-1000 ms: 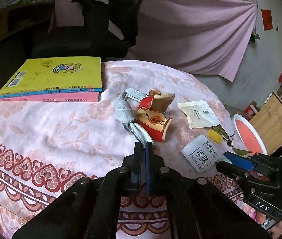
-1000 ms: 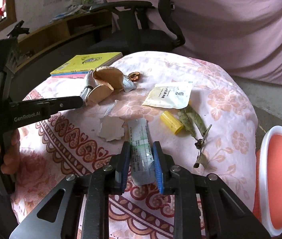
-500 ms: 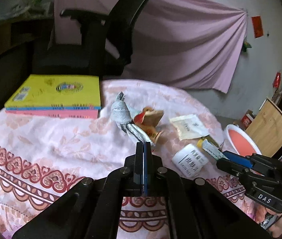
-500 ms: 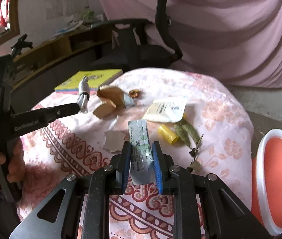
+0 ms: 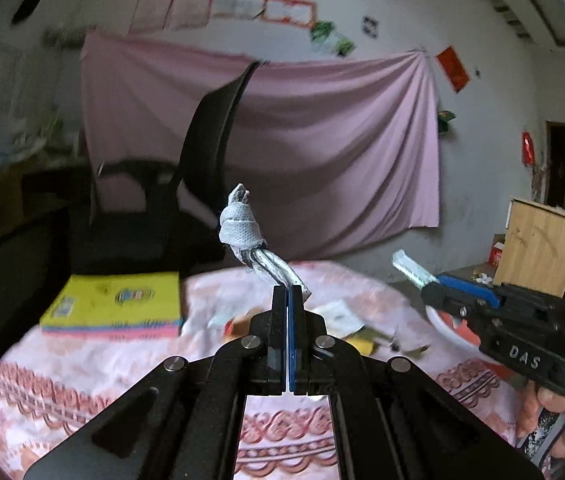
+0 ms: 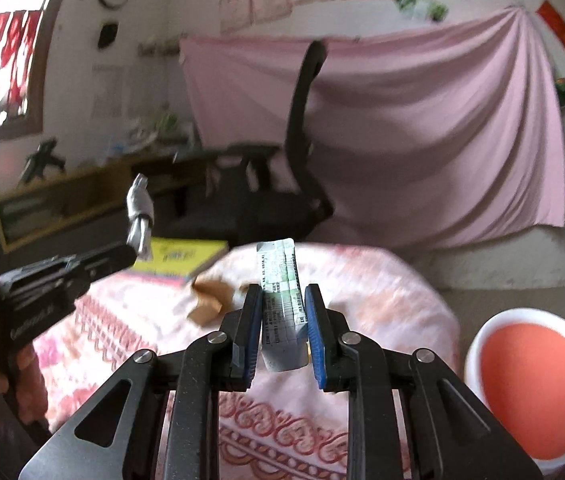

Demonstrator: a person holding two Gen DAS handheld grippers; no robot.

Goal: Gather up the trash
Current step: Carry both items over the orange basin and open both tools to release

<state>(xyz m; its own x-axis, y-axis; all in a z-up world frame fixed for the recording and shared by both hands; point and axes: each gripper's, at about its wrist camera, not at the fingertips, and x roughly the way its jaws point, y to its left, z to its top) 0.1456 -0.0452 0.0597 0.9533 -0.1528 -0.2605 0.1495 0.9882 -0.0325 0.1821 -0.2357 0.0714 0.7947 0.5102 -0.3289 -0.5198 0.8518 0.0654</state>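
left claw pinching knotted silver wrapper, right claw clamped on green-white packet, both above floral-cloth surface

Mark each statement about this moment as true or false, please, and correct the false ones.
1. The left gripper is shut on a twisted silver wrapper. True.
2. The right gripper is empty. False: it is shut on a flat printed packet that stands up between the blue pads.
3. The yellow book lies on the table with the pink patterned cloth. True.
4. The bin with the orange inside stands on the table. False: it stands on the floor beside the table.
5. A black office chair stands behind the table, in front of a pink curtain. True.
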